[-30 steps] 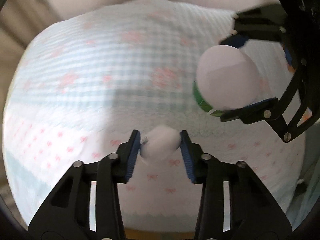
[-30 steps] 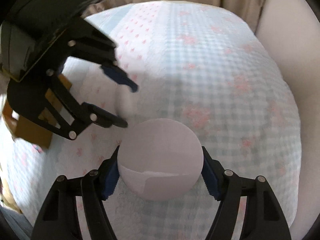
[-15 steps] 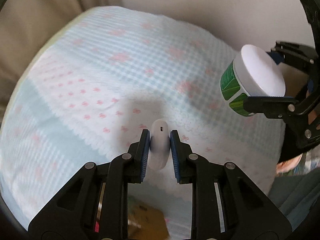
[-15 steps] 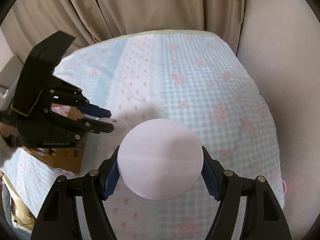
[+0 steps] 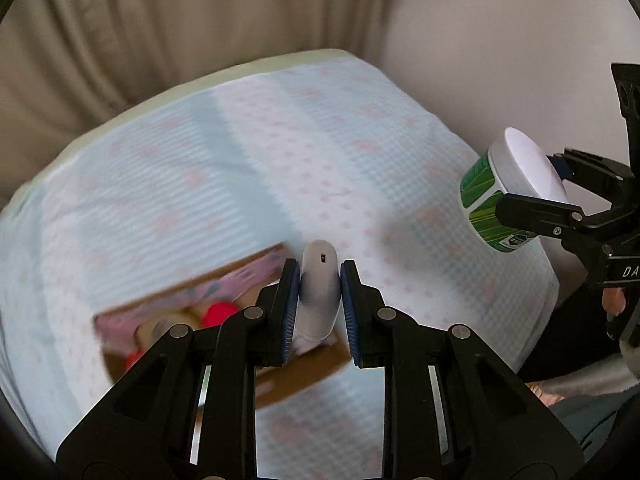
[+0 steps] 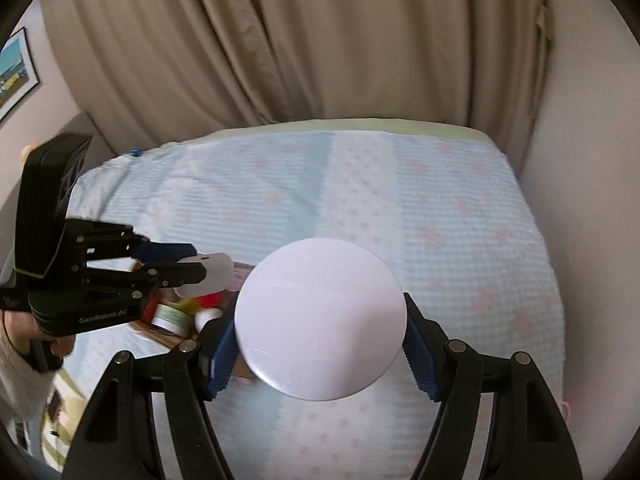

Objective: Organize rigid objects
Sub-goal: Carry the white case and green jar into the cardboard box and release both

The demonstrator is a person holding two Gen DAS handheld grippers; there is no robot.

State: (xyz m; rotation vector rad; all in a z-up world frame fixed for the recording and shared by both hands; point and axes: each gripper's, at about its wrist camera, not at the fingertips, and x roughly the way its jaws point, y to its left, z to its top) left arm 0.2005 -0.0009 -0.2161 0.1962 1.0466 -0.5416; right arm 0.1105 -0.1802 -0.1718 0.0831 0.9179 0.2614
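Observation:
My left gripper (image 5: 319, 280) is shut on a small white oval device (image 5: 318, 292) with a tiny slot at its tip. It holds it in the air over an open cardboard box (image 5: 296, 384) on the bed. My right gripper (image 6: 318, 340) is shut on a round jar with a white lid (image 6: 320, 324) and a green label (image 5: 484, 216). It holds the jar raised, to the right of the box. The box (image 6: 168, 336) holds red, yellow and white items.
The bed (image 6: 400, 200) has a light blue and pink patterned cover. Beige curtains (image 6: 320, 40) hang behind it. A white wall (image 6: 580, 160) runs along the right side. A framed picture (image 6: 16, 76) hangs at far left.
Both grippers have risen and pulled back from the bed surface with their objects. The cardboard box has come into view under the left gripper.

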